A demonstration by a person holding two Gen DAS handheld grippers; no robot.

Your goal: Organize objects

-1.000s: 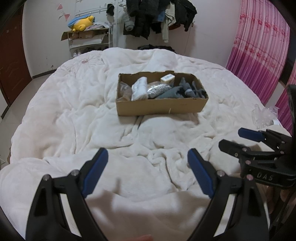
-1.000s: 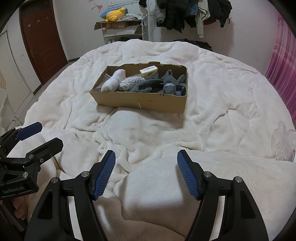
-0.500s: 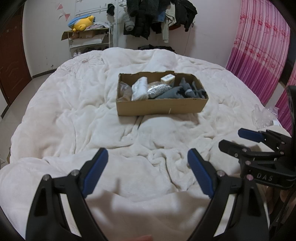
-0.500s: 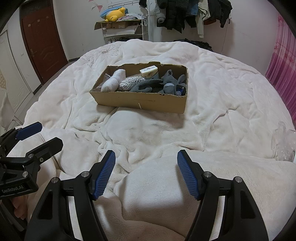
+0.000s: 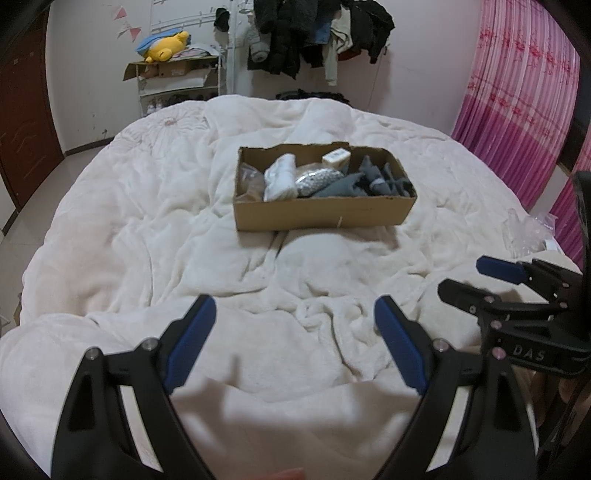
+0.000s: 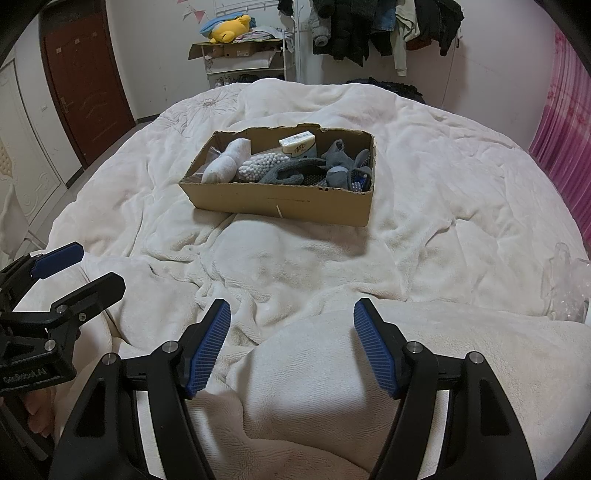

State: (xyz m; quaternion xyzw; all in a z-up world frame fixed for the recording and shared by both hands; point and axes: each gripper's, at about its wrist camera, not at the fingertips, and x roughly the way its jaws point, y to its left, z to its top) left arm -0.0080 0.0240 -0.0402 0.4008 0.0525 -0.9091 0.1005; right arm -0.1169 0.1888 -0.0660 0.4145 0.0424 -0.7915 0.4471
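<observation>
No change over the last second: we hold both tongs, left (image 5: pixel 295 325) and right (image 6: pixel 291 328), jaws apart and empty, over the bed's (image 5: pixel 129 229) near edge. Cardboard box (image 6: pixel 280 203) of socks sits mid-bed; organizing looks finished or paused.

Bedroom, dim indoor light. Round bed (image 5: pixel 110 229) under rumpled white blanket, centre. White wall (image 5: pixel 88 66) at 12 o'clock; clothes rack (image 5: pixel 317 33) against it. Shelf unit (image 5: pixel 177 81) at 11 o'clock. Brown door (image 6: pixel 85 85) at 10 o'clock. Pink curtain (image 5: pixel 517 110) at 2 o'clock.
</observation>
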